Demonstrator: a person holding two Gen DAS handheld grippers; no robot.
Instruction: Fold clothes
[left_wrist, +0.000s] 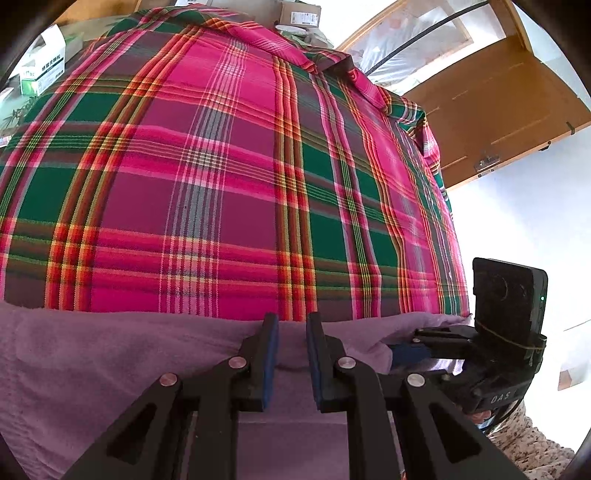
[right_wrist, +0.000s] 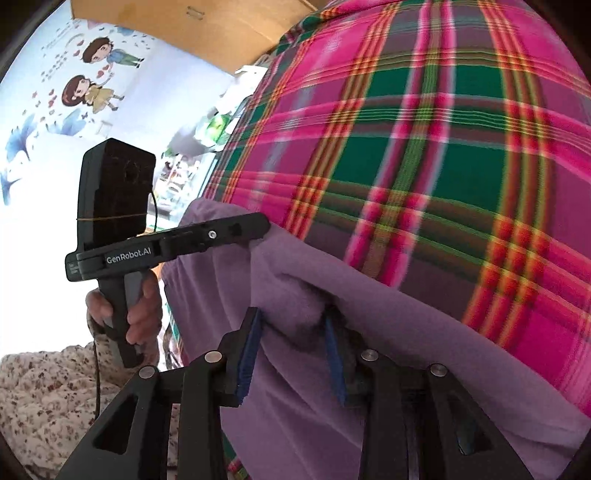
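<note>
A purple garment (left_wrist: 110, 369) lies along the near edge of a table covered with a pink, green and orange plaid cloth (left_wrist: 221, 166). My left gripper (left_wrist: 292, 325) is shut on a pucker of the purple fabric. To its right, my right gripper (left_wrist: 410, 350) pinches the same garment's edge. In the right wrist view, my right gripper (right_wrist: 291, 317) holds a thick bunch of the purple garment (right_wrist: 369, 332) between its blue pads (right_wrist: 247, 354). The left gripper (right_wrist: 258, 225) touches the fabric at the upper left, with a hand (right_wrist: 140, 314) on its handle. The plaid cloth (right_wrist: 424, 147) fills the right side.
White and green boxes (left_wrist: 40, 62) and a cardboard box (left_wrist: 299, 14) sit at the table's far side. A wooden door (left_wrist: 498, 103) stands to the right. A wall with cartoon stickers (right_wrist: 92, 74) and a floral sleeve (right_wrist: 44, 398) are on the left.
</note>
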